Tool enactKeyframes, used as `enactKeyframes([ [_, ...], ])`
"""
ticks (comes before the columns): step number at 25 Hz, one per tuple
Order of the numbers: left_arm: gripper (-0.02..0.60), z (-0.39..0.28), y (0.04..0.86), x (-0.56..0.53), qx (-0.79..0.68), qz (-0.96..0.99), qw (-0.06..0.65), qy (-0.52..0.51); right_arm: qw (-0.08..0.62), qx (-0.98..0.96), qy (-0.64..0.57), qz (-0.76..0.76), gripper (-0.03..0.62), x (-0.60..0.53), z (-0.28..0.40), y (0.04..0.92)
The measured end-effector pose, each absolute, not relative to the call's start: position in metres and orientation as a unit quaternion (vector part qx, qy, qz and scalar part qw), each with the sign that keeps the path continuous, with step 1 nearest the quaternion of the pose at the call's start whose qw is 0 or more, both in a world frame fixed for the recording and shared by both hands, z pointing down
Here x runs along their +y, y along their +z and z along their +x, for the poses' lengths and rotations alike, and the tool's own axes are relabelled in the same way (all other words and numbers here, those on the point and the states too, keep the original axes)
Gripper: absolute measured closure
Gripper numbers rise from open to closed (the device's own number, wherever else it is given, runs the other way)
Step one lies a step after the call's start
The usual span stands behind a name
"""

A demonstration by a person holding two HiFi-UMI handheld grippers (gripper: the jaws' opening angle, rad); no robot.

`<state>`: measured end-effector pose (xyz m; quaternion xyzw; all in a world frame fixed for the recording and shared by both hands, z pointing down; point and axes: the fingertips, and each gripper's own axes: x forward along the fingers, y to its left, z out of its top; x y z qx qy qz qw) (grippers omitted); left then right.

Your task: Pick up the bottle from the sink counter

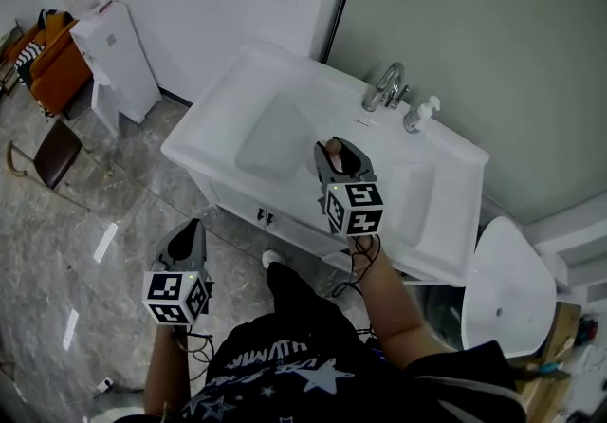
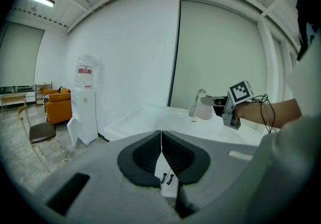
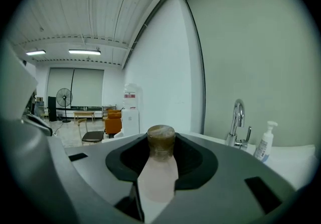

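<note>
Two grippers are showing, one per hand. We are counting one right gripper (image 1: pixel 340 157) and one left gripper (image 1: pixel 190 233).

Bottles: we are counting two. One pale bottle (image 3: pixel 158 175) with a brownish cap is sitting between the right fingers (image 3: pixel 196 160), which are pinching its body from both sides, cap pointing out past the tips. One white pump bottle (image 1: pixel 418 115) is standing upright on the sink worktop (image 1: pixel 224 99), just beside the single faucet (image 1: pixel 384 87).

The pale bottle is hanging in the right gripper above the worktop, in front of the faucet and just right of the one basin (image 1: pixel 275 132). In the left gripper view it is appearing clear of the surface.

Right arm: we are seeing it reaching forward from the body, forearm bare, a cable looping at the wrist, the gripper pointing toward the faucet.

Left arm: it is hanging low and bent beside the body, its gripper over the grey floor (image 1: pixel 57 250) in front of the sink cabinet. The left fingers (image 2: pixel 143 157) are pressing together with nothing between them.

Surroundings: we are noting one water dispenser (image 1: pixel 119 56), one chair (image 1: pixel 52 154), one orange sofa (image 1: pixel 57 65) and one standing fan (image 3: pixel 63 98).
</note>
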<state>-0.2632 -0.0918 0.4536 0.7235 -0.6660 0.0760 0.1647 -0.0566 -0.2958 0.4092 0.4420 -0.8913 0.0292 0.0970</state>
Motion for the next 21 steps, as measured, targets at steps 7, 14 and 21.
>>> enactKeyframes([
  [7, 0.560, -0.252, 0.448, -0.039, -0.659, 0.732, 0.159, 0.070, 0.095, -0.889, 0.031, 0.447, 0.451, -0.233, -0.045, 0.405],
  [14, 0.560, -0.250, 0.458, -0.001, -0.661, 0.729, 0.167, 0.068, 0.101, -0.885, 0.040, 0.453, 0.451, -0.198, -0.037, 0.414],
  [21, 0.560, -0.262, 0.474, 0.016, -0.667, 0.720, 0.180, 0.063, 0.109, -0.883, 0.041, 0.454, 0.451, -0.182, -0.040, 0.422],
])
